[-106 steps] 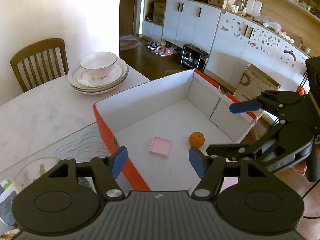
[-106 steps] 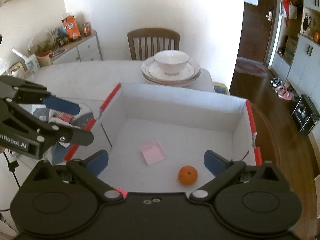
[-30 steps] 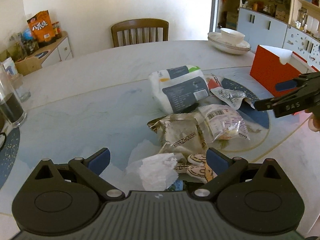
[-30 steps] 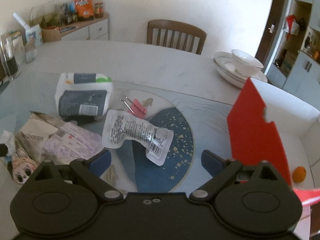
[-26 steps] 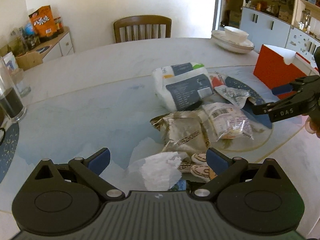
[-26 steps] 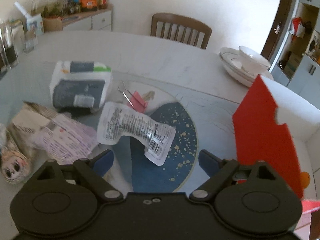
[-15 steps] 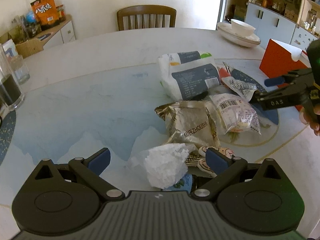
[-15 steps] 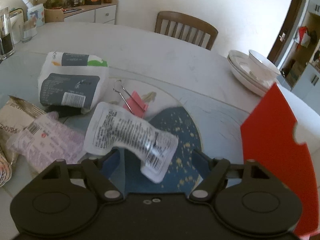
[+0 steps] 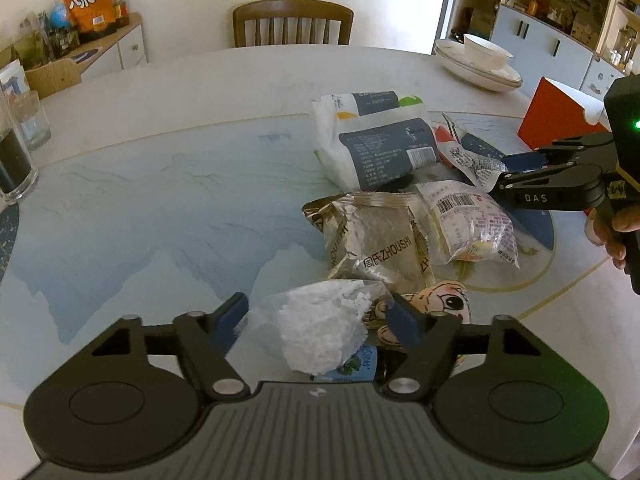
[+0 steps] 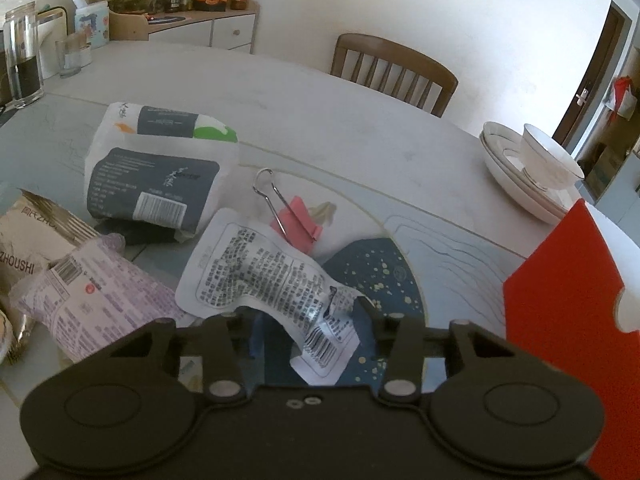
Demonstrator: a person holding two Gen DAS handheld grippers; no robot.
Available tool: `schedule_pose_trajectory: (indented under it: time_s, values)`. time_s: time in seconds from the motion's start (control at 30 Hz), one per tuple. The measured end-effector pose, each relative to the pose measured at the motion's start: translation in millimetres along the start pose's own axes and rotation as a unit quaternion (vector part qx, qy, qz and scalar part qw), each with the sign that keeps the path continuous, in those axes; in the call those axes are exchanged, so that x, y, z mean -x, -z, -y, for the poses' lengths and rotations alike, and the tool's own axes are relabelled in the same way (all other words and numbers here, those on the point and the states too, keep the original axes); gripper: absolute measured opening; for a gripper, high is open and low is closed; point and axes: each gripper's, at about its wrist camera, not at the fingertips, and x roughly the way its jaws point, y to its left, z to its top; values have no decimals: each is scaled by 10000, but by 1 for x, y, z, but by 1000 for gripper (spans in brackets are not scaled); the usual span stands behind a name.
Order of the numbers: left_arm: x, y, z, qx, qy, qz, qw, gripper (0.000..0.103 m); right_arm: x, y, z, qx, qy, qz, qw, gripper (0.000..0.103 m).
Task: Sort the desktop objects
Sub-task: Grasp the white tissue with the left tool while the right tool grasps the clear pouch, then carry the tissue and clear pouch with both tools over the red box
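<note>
A pile of packets lies on the round table. My left gripper (image 9: 318,316) is open around a crumpled white tissue in clear wrap (image 9: 324,330), its fingers on either side of it. Beyond lie a gold snack packet (image 9: 372,240), a clear purple-print packet (image 9: 468,222), a cartoon-face item (image 9: 436,300) and a tissue pack (image 9: 376,136). My right gripper (image 10: 308,322) is open around the near end of a white printed pouch (image 10: 260,272); it also shows in the left wrist view (image 9: 520,172). A pink binder clip (image 10: 296,220) lies behind the pouch.
The red-and-white box (image 10: 560,300) stands at the right, also seen in the left wrist view (image 9: 560,116). Stacked plates with a bowl (image 10: 532,168) sit at the far right. Glasses (image 9: 16,148) stand at the left edge. A wooden chair (image 9: 292,24) is behind the table.
Both grippers left the box and moved over the pile. The left has closed in around the white tissue. The right has lowered so its fingers flank the white pouch.
</note>
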Motion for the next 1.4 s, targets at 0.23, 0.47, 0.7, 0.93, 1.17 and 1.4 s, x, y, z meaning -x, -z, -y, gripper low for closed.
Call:
schedule_pose_trajectory:
  time_s: [0.23,0.47,0.7,0.93,1.17,1.4]
  values:
    - [-2,-3,0,59,-37,-96,9999,49,4,-2,4,-88,11,-3,10000,27]
    - [0,-5,2,97,21,-55,9999,37,11,0,9,-144,77,17,9999,10]
    - [6,-9,3,189,37,55,9998,28,24,1,14,-276,169,156,9994,6]
    - [13,-12,3,338,131,109,9993,25,44,5,22,-504,92,209,9985,6]
    - [24,-18,8,398,162,246,9988,25,70,12,31,-739,14,288,9969,6]
    - [37,-21,22,365,259,351,9984,25,103,19,40,-875,-28,448,9952,6]
